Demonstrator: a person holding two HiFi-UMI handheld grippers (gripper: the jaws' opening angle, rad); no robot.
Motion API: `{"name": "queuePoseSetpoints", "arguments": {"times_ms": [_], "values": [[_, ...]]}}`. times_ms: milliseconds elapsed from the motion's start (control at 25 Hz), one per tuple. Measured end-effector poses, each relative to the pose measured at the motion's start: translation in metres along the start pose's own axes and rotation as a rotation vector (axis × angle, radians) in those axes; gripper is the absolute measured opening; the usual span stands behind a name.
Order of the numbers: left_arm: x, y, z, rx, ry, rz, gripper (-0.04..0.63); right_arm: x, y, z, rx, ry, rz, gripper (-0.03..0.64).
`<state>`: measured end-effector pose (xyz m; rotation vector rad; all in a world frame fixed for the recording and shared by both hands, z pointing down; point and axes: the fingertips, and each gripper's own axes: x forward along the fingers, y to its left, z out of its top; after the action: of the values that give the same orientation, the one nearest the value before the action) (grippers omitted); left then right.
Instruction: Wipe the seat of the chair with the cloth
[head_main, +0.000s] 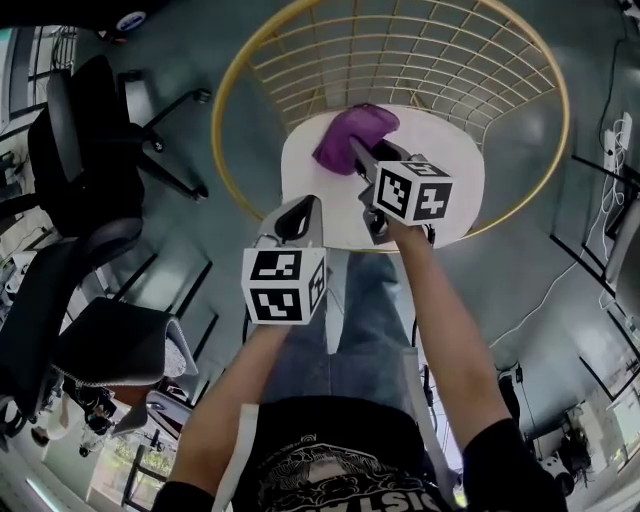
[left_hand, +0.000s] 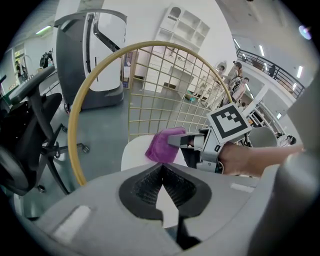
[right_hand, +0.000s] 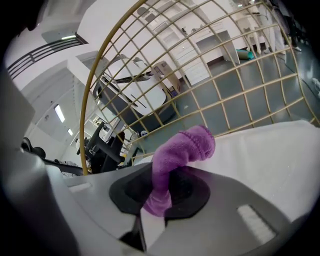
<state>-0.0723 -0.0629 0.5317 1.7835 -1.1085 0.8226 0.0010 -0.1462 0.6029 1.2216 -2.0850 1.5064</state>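
Left gripper (head_main: 300, 212), nearest the viewer, hangs at the front-left edge of the seat (head_main: 455, 160), jaws closed on nothing. Right gripper (head_main: 357, 152), farther out, pinches the purple cloth (head_main: 352, 132). The cloth bunches ahead of the jaw tips, its long axis in line with them, and appears to rest on the rear left of the white seat, close to the wire backrest (head_main: 400, 50). Bare seat extends rightward and toward the person (the coming stroke probably sweeps that way).
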Motion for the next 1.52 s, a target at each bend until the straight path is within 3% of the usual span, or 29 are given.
{"name": "queuePoseSetpoints", "arguments": {"times_ms": [440, 760, 1120, 1320, 1520], "values": [[0.014, -0.035, -0.008, 0.026, 0.024, 0.000, -0.003, -0.054, -0.072, 0.011, 0.078, -0.075, -0.135, 0.060], [0.044, -0.055, -0.030, 0.041, 0.027, -0.005, -0.003, -0.092, -0.133, -0.020, 0.130, -0.099, -0.211, 0.060], [0.028, -0.081, -0.019, 0.070, 0.023, -0.006, -0.003, -0.151, -0.147, -0.008, 0.137, -0.133, -0.288, 0.060], [0.024, -0.082, -0.029, 0.056, 0.027, 0.000, -0.003, -0.173, -0.160, -0.023, 0.138, -0.088, -0.387, 0.060], [0.021, -0.078, -0.034, 0.041, 0.015, 0.013, -0.003, -0.178, -0.149, -0.026, 0.111, -0.072, -0.354, 0.060]]}}
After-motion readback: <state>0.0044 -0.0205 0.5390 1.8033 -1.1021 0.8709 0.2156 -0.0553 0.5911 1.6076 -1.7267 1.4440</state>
